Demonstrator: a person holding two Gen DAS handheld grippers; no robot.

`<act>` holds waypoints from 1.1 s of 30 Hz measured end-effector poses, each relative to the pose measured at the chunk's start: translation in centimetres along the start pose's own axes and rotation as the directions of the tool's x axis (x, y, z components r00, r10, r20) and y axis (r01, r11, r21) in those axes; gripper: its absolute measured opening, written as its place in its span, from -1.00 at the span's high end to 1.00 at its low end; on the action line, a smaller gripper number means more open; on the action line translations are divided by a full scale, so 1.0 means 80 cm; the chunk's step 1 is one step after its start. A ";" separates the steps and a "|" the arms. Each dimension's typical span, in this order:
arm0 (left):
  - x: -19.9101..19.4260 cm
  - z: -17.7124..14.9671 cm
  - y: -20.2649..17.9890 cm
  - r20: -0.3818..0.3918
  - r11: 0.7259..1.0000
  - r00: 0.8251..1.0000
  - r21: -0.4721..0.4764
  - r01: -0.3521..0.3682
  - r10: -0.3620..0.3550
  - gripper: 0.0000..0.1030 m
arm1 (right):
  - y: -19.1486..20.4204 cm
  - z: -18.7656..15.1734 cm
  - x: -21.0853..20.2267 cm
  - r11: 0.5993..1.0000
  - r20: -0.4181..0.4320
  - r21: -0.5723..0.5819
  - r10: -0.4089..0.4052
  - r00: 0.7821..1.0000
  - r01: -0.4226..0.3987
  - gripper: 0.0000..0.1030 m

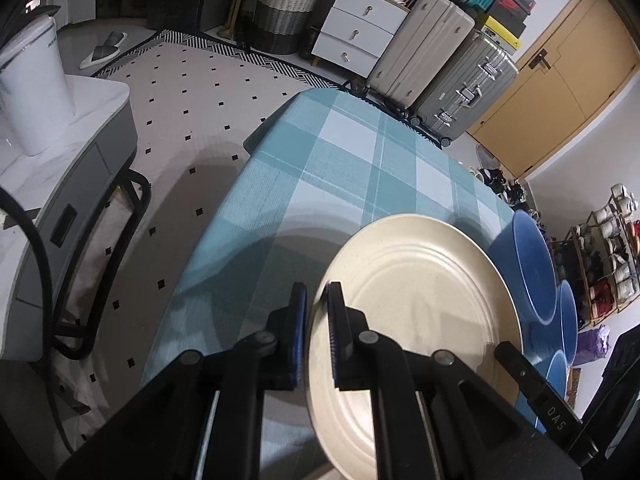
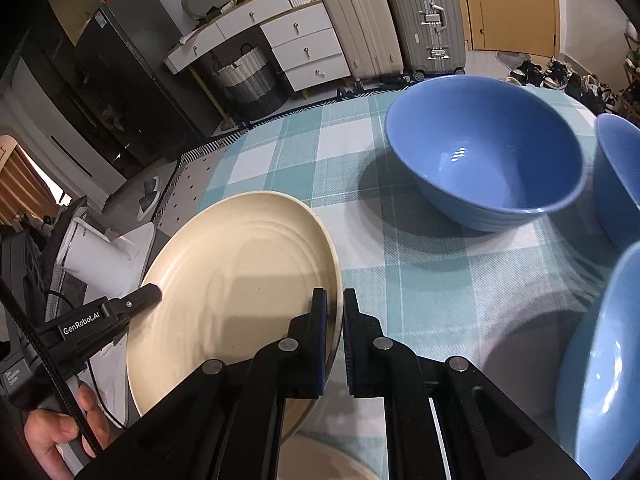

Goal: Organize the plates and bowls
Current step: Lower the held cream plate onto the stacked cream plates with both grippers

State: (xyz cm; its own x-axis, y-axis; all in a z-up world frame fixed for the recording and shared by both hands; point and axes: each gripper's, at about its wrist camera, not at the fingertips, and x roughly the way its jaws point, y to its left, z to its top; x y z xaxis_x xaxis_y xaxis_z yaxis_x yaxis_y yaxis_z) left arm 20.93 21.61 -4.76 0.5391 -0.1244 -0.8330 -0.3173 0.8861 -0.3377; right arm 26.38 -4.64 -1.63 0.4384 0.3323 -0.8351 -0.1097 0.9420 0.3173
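A cream plate (image 1: 420, 280) (image 2: 240, 272) hangs tilted above the blue-checked tablecloth (image 1: 340, 160), casting a shadow on it. My left gripper (image 1: 317, 296) is shut on the plate's left rim. My right gripper (image 2: 335, 300) is shut on the opposite rim. Each gripper's finger shows in the other view, on the far side of the plate. To the right stand three blue bowls: a big one (image 2: 484, 152) (image 1: 532, 268), one at the edge (image 2: 620, 168), and a near one (image 2: 600, 360). A cream curve (image 2: 332, 460) shows below the held plate; I cannot tell what it is.
A white side table (image 1: 80, 120) with a white kettle (image 1: 32, 92) stands left of the table. Suitcases (image 1: 432, 48), a white dresser (image 1: 360, 28) and a woven basket (image 1: 284, 12) line the far wall. A shoe rack (image 1: 608, 256) is at the right. A hand (image 2: 60, 436) holds the left gripper.
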 end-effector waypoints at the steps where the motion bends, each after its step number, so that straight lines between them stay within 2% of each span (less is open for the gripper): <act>1: -0.004 -0.006 -0.002 -0.002 1.000 1.000 0.010 -0.003 0.003 0.87 | -0.001 -0.005 -0.006 1.000 0.001 0.000 0.000 1.000 0.000 0.87; 15: -0.060 -0.076 -0.016 0.010 0.998 1.000 0.056 -0.019 0.018 0.87 | -0.016 -0.081 -0.085 1.000 0.011 -0.004 -0.003 1.000 0.003 0.87; 24: -0.078 -0.134 -0.016 0.020 0.994 0.998 0.096 -0.057 0.056 0.86 | -0.031 -0.123 -0.111 1.000 0.003 -0.007 0.003 1.000 -0.003 0.87; 33: -0.092 -0.183 -0.014 0.041 0.985 0.993 0.128 -0.118 0.113 0.86 | -0.032 -0.172 -0.122 0.997 0.006 -0.072 0.020 1.000 -0.020 0.87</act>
State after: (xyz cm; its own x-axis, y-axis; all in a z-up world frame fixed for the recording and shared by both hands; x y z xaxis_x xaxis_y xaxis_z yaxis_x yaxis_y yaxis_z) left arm 5.87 15.02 -4.64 0.5314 -0.0045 -0.8471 -0.2764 0.9443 -0.1784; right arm 10.08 -9.65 -0.49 0.4416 0.3512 -0.8256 -0.1822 0.9361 0.3007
